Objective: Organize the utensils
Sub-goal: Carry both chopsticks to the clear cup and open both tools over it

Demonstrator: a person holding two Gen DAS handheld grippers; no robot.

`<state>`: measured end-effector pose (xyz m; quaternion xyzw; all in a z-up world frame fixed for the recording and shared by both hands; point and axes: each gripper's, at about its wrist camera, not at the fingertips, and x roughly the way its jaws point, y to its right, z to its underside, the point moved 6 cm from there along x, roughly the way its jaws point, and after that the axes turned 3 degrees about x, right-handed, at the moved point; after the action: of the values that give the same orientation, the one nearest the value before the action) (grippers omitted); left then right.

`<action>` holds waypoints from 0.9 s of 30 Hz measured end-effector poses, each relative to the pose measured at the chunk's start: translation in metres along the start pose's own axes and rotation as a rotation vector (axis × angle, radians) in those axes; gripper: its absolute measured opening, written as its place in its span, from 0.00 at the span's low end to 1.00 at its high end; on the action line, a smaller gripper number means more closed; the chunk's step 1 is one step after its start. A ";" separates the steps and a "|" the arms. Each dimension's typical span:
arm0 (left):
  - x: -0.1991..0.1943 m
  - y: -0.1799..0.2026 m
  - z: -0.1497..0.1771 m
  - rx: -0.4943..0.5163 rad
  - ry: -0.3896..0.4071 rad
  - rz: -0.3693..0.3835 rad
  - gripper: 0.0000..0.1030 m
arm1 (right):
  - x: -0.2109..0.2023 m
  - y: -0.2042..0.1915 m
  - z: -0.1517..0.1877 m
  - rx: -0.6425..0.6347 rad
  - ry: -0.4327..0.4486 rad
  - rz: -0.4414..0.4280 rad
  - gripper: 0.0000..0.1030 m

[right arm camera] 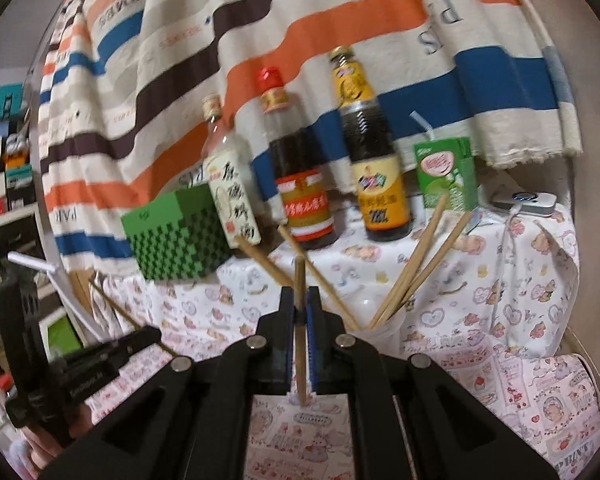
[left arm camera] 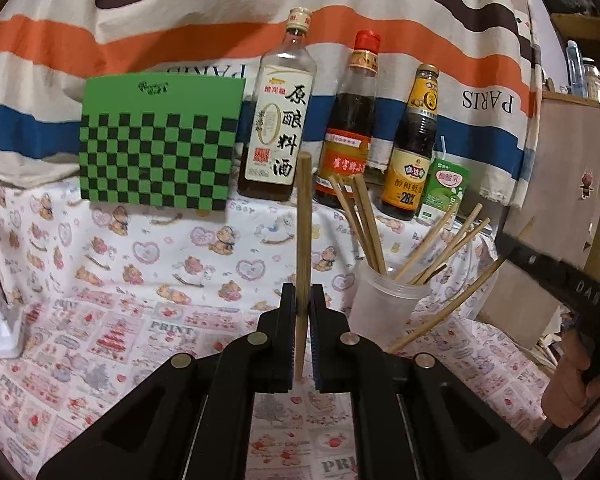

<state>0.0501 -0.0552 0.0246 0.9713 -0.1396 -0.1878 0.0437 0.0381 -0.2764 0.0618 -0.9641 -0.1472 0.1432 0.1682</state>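
Observation:
My left gripper (left arm camera: 302, 300) is shut on a wooden chopstick (left arm camera: 304, 216) that stands upright between its jaws, left of a clear plastic cup (left arm camera: 384, 300) holding several chopsticks. My right gripper (right arm camera: 300, 300) is shut on another wooden chopstick (right arm camera: 300, 280), just left of the same cup (right arm camera: 380, 328). The right gripper also shows at the right edge of the left wrist view (left arm camera: 556, 276) with its chopstick (left arm camera: 448, 308) angled beside the cup. The left gripper shows at the lower left of the right wrist view (right arm camera: 112, 352).
Three sauce bottles (left arm camera: 278, 120) stand in a row at the back with a green drink carton (left arm camera: 444, 192) and a green checkered box (left arm camera: 160, 144). A striped cloth hangs behind. A patterned cloth (left arm camera: 140, 280) covers the table. A small grey device (right arm camera: 528, 202) lies at the far right.

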 end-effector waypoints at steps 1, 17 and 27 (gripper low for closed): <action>0.000 0.003 0.000 0.014 -0.002 0.003 0.05 | -0.005 0.003 -0.003 0.019 0.024 0.008 0.05; -0.029 0.062 -0.094 0.088 0.133 0.128 0.05 | -0.048 0.057 -0.071 0.299 0.248 0.031 0.05; 0.005 0.093 -0.119 0.078 0.135 0.161 0.05 | -0.036 0.028 -0.103 0.136 0.346 0.114 0.05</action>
<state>0.0754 -0.1419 0.1460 0.9683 -0.2212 -0.1124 0.0301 0.0451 -0.3424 0.1525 -0.9675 -0.0513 -0.0056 0.2475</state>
